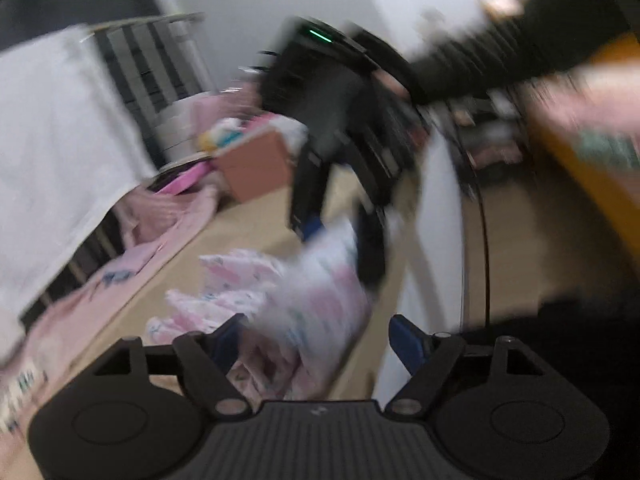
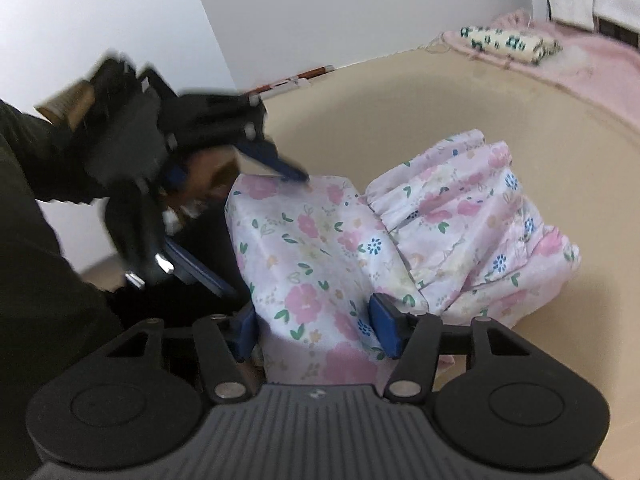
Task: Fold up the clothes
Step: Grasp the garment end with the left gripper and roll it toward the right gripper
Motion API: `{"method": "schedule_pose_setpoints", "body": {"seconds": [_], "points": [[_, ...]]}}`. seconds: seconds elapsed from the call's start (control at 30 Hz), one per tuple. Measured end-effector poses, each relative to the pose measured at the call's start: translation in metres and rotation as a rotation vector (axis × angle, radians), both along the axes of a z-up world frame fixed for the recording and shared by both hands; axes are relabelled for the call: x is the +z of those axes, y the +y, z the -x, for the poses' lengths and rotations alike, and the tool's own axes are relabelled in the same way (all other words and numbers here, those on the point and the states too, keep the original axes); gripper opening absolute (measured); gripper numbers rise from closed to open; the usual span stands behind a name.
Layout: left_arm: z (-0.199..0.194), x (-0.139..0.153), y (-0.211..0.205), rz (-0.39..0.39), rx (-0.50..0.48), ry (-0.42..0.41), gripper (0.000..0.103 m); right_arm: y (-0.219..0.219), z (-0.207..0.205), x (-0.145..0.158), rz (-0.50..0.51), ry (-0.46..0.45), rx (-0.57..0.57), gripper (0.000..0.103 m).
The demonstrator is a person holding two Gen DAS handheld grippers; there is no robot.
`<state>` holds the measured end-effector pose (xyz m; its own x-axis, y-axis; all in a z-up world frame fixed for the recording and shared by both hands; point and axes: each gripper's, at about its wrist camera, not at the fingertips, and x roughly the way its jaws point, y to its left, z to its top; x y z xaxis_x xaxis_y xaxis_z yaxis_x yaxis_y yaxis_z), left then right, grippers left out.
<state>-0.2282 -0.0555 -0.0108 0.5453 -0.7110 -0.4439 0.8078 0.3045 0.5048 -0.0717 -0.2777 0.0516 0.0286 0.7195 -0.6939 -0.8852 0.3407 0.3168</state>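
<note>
A white and pink floral garment lies bunched on the beige table, one part lifted and the pleated part resting on the surface. My right gripper has the lifted cloth filling the gap between its blue pads and holds it. My left gripper comes in from the left with its jaws wide apart, and its upper finger touches the garment's top edge. In the blurred left wrist view, the left gripper stands open around the garment, which hangs from the right gripper.
Pink bedding with a rolled patterned cloth lies at the table's far right. A person's dark sleeve fills the left. A brown box, a hanging white cloth and an orange surface surround the table.
</note>
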Motion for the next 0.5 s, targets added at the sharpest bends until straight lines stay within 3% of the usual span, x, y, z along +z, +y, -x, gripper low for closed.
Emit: {"method": "schedule_pose_setpoints", "body": {"seconds": [0.07,0.17,0.2,0.23,0.33,0.4,0.47,0.5], "points": [[0.003,-0.013,-0.005,-0.052,-0.005,-0.061,0.076,-0.001,0.003,0.0,-0.01,0.029,0.014,0.057],[0.005,-0.019,-0.003,-0.042,-0.015,-0.09,0.072,-0.002,0.009,0.001,-0.02,0.064,0.036,0.057],[0.003,-0.02,-0.003,-0.045,-0.02,-0.083,0.067,-0.002,0.01,0.002,-0.018,0.074,0.044,0.057],[-0.001,-0.019,-0.003,-0.05,-0.023,-0.063,0.054,-0.001,0.011,0.002,-0.018,0.088,0.052,0.057],[-0.017,-0.011,0.001,-0.031,-0.027,0.035,0.045,0.002,0.015,0.004,-0.011,0.128,0.073,0.057],[-0.031,-0.001,0.002,-0.011,-0.021,0.132,0.043,0.002,0.026,0.01,-0.002,0.061,0.067,0.061],[-0.047,0.008,0.004,0.015,-0.018,0.234,0.041,0.0,0.04,0.017,0.004,-0.052,0.055,0.083],[-0.054,0.012,0.005,0.028,-0.018,0.283,0.041,-0.003,0.051,0.019,0.008,-0.155,0.043,0.088]]}}
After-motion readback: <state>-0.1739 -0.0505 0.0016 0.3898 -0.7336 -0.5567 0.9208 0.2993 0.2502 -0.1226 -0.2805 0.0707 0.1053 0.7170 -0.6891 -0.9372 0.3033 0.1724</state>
